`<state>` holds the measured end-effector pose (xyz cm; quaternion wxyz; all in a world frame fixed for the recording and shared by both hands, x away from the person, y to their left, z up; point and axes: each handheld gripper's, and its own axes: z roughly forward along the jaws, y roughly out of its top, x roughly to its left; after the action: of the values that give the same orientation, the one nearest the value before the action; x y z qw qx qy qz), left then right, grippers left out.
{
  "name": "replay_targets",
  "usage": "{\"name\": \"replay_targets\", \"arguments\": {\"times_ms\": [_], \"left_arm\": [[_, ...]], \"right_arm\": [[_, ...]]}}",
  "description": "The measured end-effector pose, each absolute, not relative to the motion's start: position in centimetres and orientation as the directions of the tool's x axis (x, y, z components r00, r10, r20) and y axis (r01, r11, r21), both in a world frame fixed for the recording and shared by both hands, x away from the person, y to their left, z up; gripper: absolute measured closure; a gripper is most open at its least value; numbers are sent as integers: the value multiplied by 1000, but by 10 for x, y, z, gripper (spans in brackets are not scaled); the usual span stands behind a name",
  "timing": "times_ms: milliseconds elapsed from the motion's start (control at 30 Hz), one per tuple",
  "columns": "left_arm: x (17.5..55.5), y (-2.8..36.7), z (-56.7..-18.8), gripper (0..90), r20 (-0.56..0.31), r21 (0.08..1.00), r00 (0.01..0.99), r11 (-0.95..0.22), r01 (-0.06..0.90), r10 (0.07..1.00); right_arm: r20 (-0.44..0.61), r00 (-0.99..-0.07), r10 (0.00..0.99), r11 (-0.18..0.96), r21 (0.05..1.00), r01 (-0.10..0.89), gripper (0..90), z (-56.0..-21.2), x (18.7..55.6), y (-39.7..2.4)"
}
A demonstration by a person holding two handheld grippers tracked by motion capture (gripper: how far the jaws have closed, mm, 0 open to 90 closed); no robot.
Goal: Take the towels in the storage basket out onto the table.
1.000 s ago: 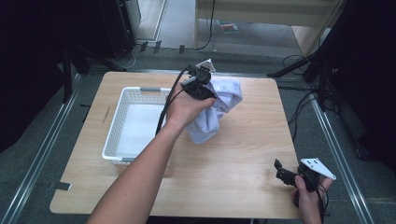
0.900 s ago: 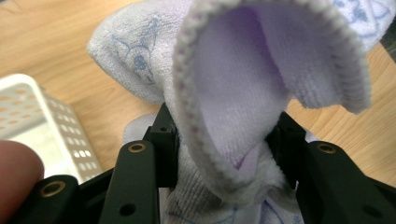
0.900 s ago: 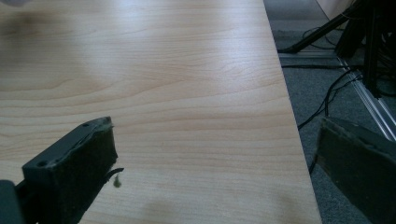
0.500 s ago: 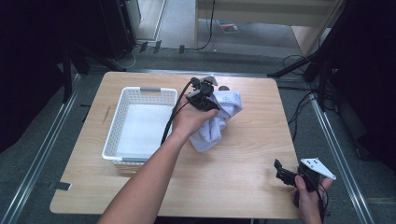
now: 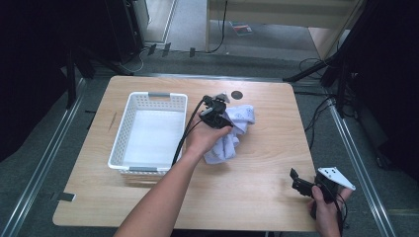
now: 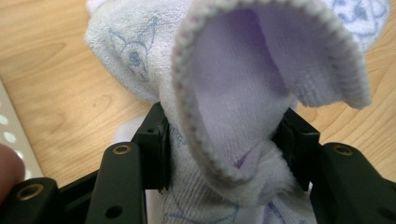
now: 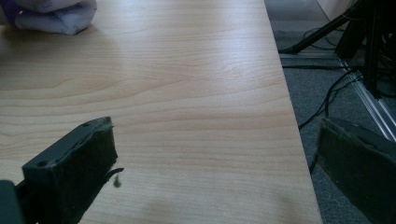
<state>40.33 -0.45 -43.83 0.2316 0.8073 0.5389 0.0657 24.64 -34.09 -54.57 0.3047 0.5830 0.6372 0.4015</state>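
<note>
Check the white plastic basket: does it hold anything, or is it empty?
Empty. The high view shows the white perforated plastic basket's bare floor; the pale lilac printed towel lies bunched on the wooden table beside it.

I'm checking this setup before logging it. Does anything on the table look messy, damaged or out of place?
Nothing looks damaged or spilled. The pale lavender towel lies crumpled rather than folded on the table, right of the white basket, with a fold of it pinched in the left gripper. The right gripper is open near the table's front right corner.
</note>
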Motion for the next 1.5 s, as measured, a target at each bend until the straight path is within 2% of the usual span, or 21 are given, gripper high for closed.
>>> {"name": "replay_targets", "arguments": {"times_ms": [233, 367, 433, 500, 600, 733, 1067, 1500], "left_arm": [[400, -6, -453, 462, -137, 428, 410, -319, 845, 902], [400, -4, -456, 416, -143, 427, 404, -311, 849, 904], [401, -4, -456, 365, -149, 423, 402, -309, 852, 904], [401, -5, -457, 272, -167, 399, 417, -326, 857, 893], [400, -6, -455, 127, -177, 410, 411, -312, 857, 894], [401, -4, -453, 35, -197, 402, 414, -312, 861, 889], [400, 16, -439, 17, -205, 429, 402, -287, 857, 893], [390, 75, -406, 16, -203, 512, 355, -210, 833, 913]], "right_arm": [[79, -136, 988, -1, 867, 498, 0, -546, 246, -341], [78, -136, 988, 0, 867, 498, 0, -546, 246, -341], [78, -135, 988, 0, 867, 499, 0, -546, 246, -341], [78, -136, 988, 0, 867, 499, 0, -546, 246, -341], [78, -136, 988, 0, 867, 499, 0, -546, 247, -341], [77, -135, 988, 0, 866, 499, 0, -546, 246, -341], [77, -135, 988, 1, 866, 499, 0, -546, 246, -341], [73, -132, 989, 3, 866, 500, 0, -546, 247, -340]]}}
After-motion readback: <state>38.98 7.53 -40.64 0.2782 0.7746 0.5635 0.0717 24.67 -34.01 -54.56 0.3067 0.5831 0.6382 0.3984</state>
